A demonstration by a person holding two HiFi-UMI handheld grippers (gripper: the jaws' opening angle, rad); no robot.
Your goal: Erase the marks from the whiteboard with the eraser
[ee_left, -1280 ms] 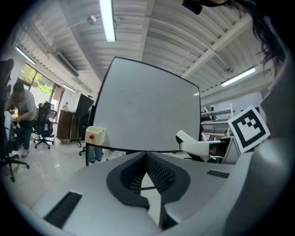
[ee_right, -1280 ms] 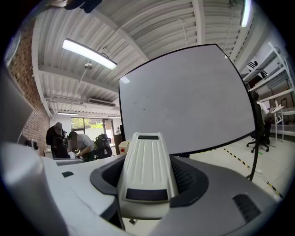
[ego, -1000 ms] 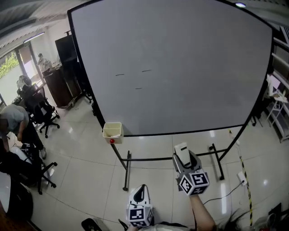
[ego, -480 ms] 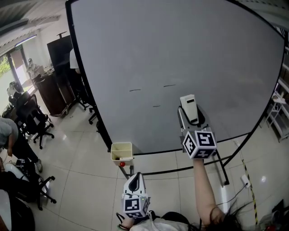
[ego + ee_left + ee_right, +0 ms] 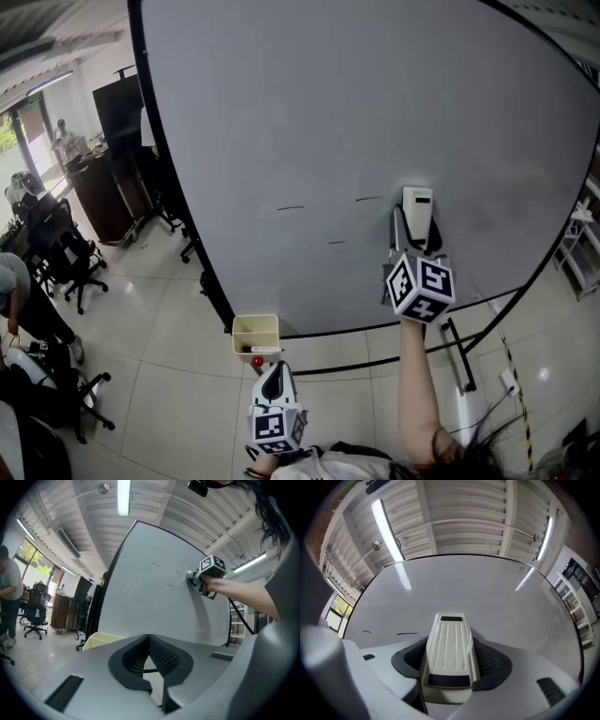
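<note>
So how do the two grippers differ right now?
The right gripper is clamped on the eraser; the left gripper is closed on nothing. The right gripper is held high at the whiteboard; the left gripper hangs low, far from it. Both carry a marker cube.

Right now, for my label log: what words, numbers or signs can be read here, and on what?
No readable text anywhere.
Whiteboard: three short black strokes, not letters.
Eraser: no print shows.
Marker cubes: black-and-white square patterns, no characters.
</note>
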